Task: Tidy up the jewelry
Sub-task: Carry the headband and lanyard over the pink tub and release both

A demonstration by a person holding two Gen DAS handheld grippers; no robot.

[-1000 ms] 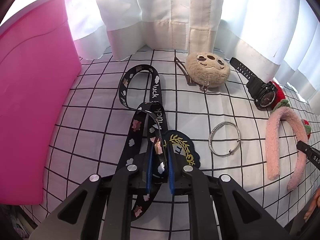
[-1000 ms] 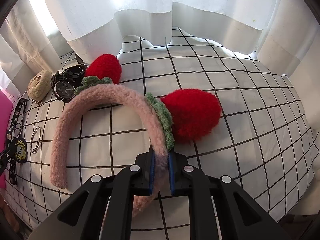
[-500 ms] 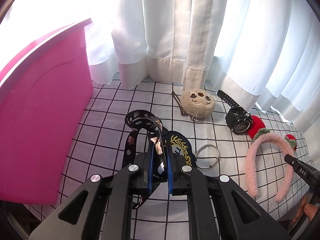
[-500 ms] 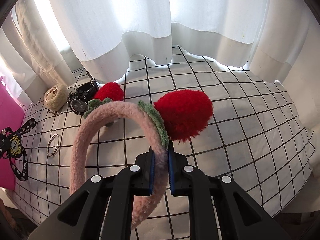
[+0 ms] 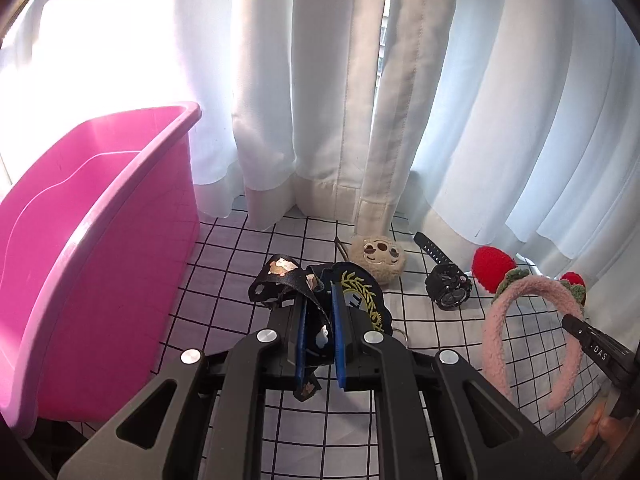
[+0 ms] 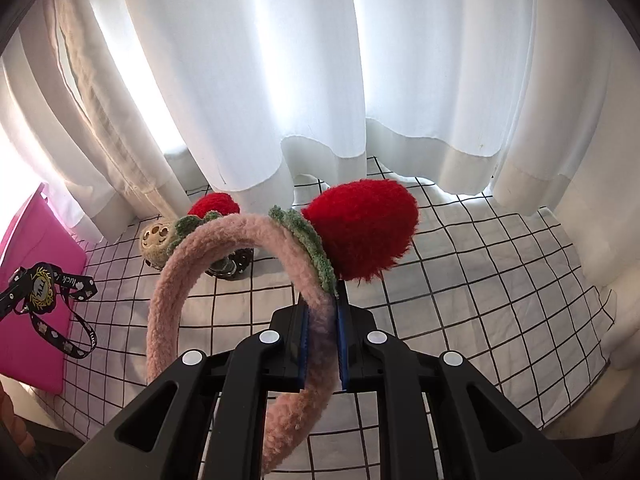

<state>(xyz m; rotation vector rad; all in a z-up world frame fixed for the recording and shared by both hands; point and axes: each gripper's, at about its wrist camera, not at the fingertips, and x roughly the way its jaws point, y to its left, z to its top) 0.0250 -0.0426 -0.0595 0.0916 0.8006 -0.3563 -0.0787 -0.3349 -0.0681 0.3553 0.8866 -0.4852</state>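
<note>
My left gripper [image 5: 319, 334] is shut on a black lanyard [image 5: 280, 276] with a round badge [image 5: 360, 292] and holds it in the air, right of the pink bin [image 5: 92, 248]. The lanyard also shows at the left of the right wrist view [image 6: 72, 284]. My right gripper [image 6: 321, 344] is shut on a pink fluffy headband [image 6: 172, 280] with red strawberry ears [image 6: 364, 232], lifted off the checked cloth. The headband also shows in the left wrist view [image 5: 496, 320]. A silver ring [image 5: 401, 334] lies mostly hidden behind my left finger.
A beige plush sloth charm [image 5: 376, 254] and a black watch [image 5: 446, 284] lie on the checked cloth [image 5: 224, 256] near white curtains [image 5: 320, 80] at the back. The pink bin stands open at the left. The cloth's right edge drops off [image 6: 600, 320].
Both grippers have risen. The lanyard is lifted off the cloth and bunched up; the headband is lifted off the cloth. The bin's inside has come into view.
</note>
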